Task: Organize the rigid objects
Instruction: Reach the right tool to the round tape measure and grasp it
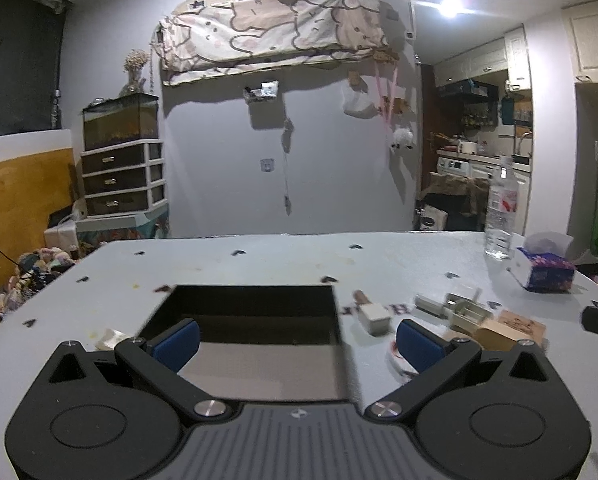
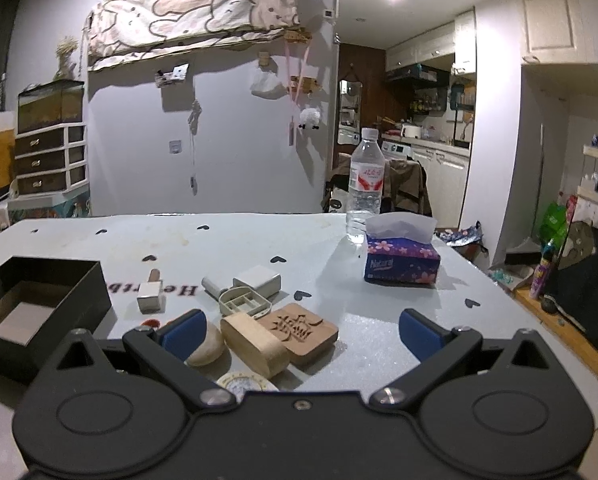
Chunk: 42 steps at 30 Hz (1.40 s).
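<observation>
1. Broadly, spread across a pale table [image 2: 259,236]; nearly all sorting judged still undone.
2. Stood open-topped at the left: black box [image 2: 39,300], interior apparently bare, nothing yet inside as far as visible.
3. Hovered right over that box: left gripper [image 1: 297,342], blue pads wide apart, nothing held.
4. Hovered low over the cluster of small items: right gripper [image 2: 303,332], jaws equally wide, empty.
5. Left off to the far right, probably not part of the job: water bottle [image 2: 366,184] and tissue pack [image 2: 401,262].
6. Lay touching one another near the right gripper: carved wooden block [image 2: 303,330], oval wooden box [image 2: 255,344], smooth pale stone [image 2: 207,346].
7. Sat just behind them: compartmented tray [image 2: 245,302] and white case [image 2: 259,280].
8. Stood apart, nearer the black box: white-headed stamp [image 2: 151,294].
9. Peeked out under the right gripper: round tin [image 2: 245,384], mostly hidden.
</observation>
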Available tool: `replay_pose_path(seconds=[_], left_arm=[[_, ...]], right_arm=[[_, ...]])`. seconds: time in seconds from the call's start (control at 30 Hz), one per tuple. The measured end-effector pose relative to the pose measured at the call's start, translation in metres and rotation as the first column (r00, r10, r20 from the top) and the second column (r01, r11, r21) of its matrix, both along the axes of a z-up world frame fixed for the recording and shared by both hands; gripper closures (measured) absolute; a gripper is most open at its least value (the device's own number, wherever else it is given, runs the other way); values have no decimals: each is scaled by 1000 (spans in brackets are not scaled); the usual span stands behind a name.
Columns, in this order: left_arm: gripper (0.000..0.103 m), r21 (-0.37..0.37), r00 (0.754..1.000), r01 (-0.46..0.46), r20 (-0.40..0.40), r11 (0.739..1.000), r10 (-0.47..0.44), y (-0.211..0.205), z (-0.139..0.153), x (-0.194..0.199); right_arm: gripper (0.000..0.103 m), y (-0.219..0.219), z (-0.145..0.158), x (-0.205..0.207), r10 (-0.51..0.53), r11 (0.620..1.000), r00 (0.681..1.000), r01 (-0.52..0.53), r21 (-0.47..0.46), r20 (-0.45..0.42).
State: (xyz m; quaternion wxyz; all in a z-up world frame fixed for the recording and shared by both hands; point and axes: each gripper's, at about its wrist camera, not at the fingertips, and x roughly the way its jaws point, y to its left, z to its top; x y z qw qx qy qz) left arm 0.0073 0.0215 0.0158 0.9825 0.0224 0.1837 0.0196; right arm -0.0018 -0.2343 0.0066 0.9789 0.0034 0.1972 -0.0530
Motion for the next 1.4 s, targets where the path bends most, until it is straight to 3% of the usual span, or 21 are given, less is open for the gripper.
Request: replay_pose_path(seconds=[0.23, 0.47, 0.7, 0.9, 1.1, 1.17, 1.27, 1.33, 1.4], left_arm=[[0, 9, 996, -86, -3, 996, 86, 47, 7, 19], [0, -4, 982, -181, -61, 984, 180, 106, 2, 33], [1, -53, 977, -185, -114, 981, 178, 152, -14, 44], [25, -42, 972, -141, -194, 989, 131, 155, -32, 59], [64, -34, 953, -148, -272, 988, 133, 157, -49, 78], [80, -45, 951, -142, -284, 989, 124, 159, -52, 80], [94, -53, 955, -117, -282, 992, 97, 156, -53, 81], [95, -36, 956, -113, -277, 993, 99, 153, -53, 81], [95, -38, 956, -111, -275, 993, 97, 153, -53, 81]], right_arm=[[0, -2, -7, 22, -7, 999, 1000, 9, 48, -28], [0, 0, -34, 38, 6, 993, 997, 3, 122, -75], [0, 8, -65, 55, 48, 982, 977, -8, 186, -210], [12, 11, -81, 61, 44, 983, 967, 4, 186, -252], [18, 18, -83, 64, 61, 989, 967, -25, 144, -248], [26, 21, -83, 64, 61, 992, 967, -31, 124, -247], [34, 26, -84, 64, 62, 995, 968, -41, 93, -242], [41, 28, -84, 65, 58, 996, 969, -41, 79, -238], [41, 29, -84, 66, 61, 996, 970, -45, 73, -234]])
